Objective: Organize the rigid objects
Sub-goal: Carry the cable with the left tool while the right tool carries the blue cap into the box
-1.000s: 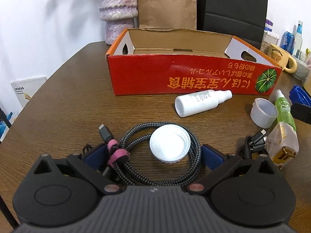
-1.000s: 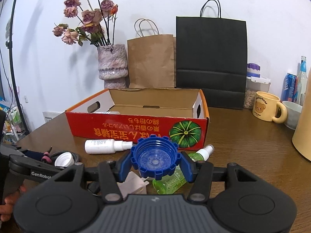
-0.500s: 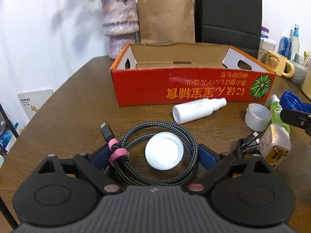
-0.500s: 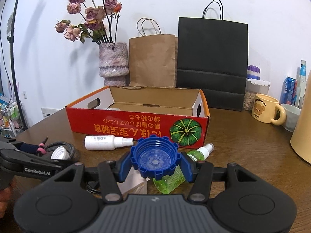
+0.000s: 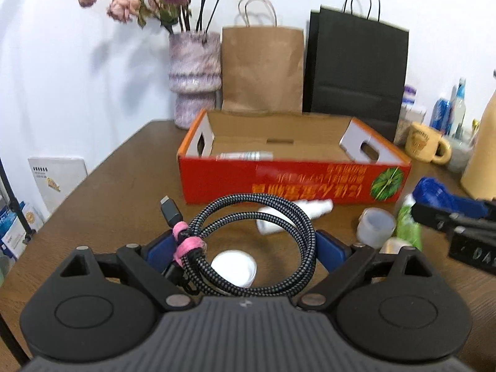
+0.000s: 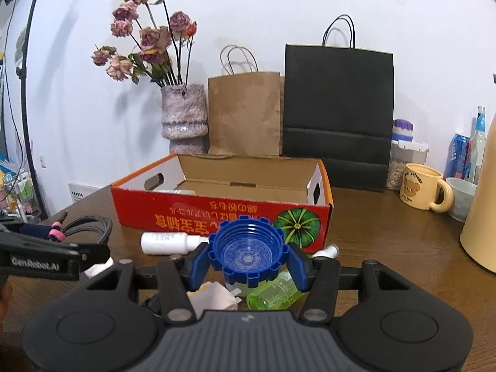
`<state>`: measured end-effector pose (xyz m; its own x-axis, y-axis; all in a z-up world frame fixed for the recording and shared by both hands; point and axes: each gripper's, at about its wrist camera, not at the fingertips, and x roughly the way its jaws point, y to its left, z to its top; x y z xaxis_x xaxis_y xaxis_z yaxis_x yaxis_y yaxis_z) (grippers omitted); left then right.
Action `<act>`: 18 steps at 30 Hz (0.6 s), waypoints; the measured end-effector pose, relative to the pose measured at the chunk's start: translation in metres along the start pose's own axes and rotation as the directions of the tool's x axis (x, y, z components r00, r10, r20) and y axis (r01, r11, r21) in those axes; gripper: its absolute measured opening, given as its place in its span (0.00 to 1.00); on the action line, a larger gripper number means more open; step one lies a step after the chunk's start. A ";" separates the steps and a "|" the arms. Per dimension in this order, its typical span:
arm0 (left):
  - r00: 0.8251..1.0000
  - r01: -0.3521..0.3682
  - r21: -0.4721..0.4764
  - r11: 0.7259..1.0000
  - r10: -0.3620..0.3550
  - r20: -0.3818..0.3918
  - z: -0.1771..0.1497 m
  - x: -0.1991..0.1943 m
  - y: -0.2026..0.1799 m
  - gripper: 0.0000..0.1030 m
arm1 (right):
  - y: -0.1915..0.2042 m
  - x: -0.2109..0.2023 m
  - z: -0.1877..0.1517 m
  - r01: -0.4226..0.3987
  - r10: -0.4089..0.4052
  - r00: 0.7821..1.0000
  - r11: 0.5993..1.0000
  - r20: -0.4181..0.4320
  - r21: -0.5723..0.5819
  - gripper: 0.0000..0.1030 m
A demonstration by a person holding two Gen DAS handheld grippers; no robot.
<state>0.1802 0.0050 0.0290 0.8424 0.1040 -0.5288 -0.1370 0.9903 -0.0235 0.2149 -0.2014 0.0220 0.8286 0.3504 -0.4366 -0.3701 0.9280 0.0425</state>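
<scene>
Left gripper (image 5: 245, 246): fingers closed in on either side of a coiled braided cable (image 5: 291, 214), which is lifted clear of the table; a pink tie (image 5: 186, 243) binds the coil by the left finger (image 5: 159, 248).
Right gripper (image 6: 249, 259): blue pads pressed against both sides of a blue screw cap (image 6: 248, 249), held above the table with its open side toward the camera.
Below the cable: a white lid (image 5: 235, 268) lies flat on the wooden table (image 5: 102, 192), seen through the loop.
Just beyond: a white spray bottle (image 6: 169, 242) on its side, close to the front wall of the red cardboard box (image 6: 192, 214).
Under the right gripper: a green bottle (image 6: 274, 293) lying on its side, a cream-coloured plug (image 6: 214, 294) beside it.
Tape roll (image 5: 375, 226): on the table, between the white spray bottle and the green bottle.
Box: open-topped, standing mid-table; a pale tube-shaped item (image 5: 245, 155) lies inside near its left end.
Behind the box: a vase (image 6: 184, 121) of dried flowers, a brown paper bag (image 6: 245, 114), a black paper bag (image 6: 338, 108).
Far right: a yellow bear mug (image 6: 423, 190), well apart from the box.
</scene>
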 end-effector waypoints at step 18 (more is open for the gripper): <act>0.984 -0.006 -0.066 0.998 0.017 0.175 0.083 0.001 -0.014 0.91 | 0.002 0.011 0.072 -0.005 0.007 0.995 1.000 0.101 -0.019 0.51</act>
<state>0.2259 -0.0008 0.0993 0.9181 0.1357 -0.3725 -0.1762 0.9814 -0.0768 0.2534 -0.1867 0.0821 0.8641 0.3682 -0.3433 -0.3824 0.9236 0.0280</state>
